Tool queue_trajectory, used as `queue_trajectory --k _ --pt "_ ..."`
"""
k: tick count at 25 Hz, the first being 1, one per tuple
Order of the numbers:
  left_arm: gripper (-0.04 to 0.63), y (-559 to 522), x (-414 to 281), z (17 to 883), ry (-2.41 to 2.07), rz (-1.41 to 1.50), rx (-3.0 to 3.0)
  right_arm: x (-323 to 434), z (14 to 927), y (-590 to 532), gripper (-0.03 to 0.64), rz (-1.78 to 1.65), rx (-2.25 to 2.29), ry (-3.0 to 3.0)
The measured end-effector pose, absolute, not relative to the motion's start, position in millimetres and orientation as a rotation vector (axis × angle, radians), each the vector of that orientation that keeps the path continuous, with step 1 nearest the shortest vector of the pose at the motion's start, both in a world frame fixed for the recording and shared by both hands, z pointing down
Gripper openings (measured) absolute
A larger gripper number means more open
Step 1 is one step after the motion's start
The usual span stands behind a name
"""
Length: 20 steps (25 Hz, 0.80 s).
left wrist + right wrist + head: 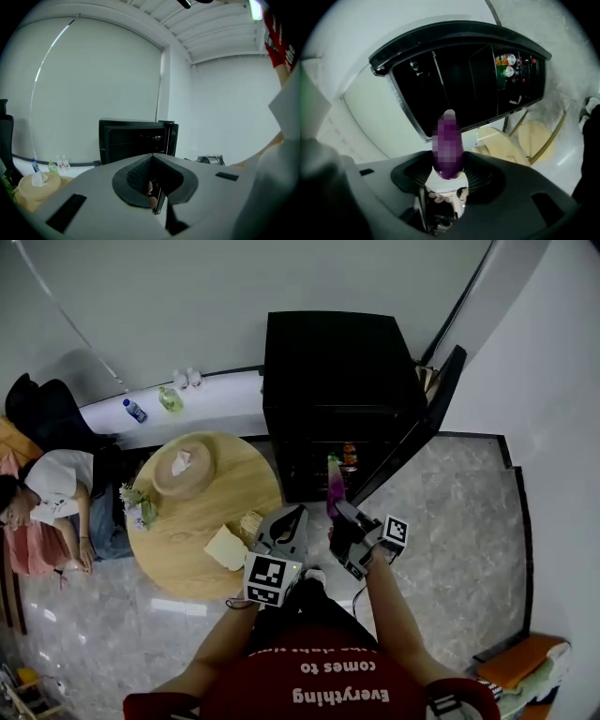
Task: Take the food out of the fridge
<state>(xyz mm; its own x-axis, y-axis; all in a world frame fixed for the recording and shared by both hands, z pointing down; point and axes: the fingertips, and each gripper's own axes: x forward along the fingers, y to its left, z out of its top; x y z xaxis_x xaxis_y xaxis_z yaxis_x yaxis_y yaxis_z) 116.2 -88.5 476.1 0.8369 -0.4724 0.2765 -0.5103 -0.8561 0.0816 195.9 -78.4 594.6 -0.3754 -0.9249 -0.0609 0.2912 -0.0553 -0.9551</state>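
The black fridge stands against the wall with its door swung open to the right. My right gripper is shut on a purple eggplant and holds it in front of the open fridge. In the right gripper view the eggplant stands up between the jaws, with the dark fridge interior behind it and bottles in the door shelf. My left gripper hovers by the round wooden table, jaws together and empty. The left gripper view faces the fridge from a distance.
The table carries a woven bowl with tissue, a yellow block and small flowers. A person sits at the left. Bottles stand on a white ledge by the wall. Marble floor lies right of the fridge door.
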Motion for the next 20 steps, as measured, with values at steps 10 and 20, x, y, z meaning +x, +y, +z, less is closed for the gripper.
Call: queue_trajectory --k 10,20 --pt "0.006 -58.0 115.0 424.3 -0.695 0.276 2.989 178.0 485.7 -41.8 0.216 -1.361 -0.615 1.646" --pt "0.006 -55.9 109.2 422.1 -0.704 0.282 2.993 161.4 471.4 -29.4 0.216 -1.348 -0.578 1.717"
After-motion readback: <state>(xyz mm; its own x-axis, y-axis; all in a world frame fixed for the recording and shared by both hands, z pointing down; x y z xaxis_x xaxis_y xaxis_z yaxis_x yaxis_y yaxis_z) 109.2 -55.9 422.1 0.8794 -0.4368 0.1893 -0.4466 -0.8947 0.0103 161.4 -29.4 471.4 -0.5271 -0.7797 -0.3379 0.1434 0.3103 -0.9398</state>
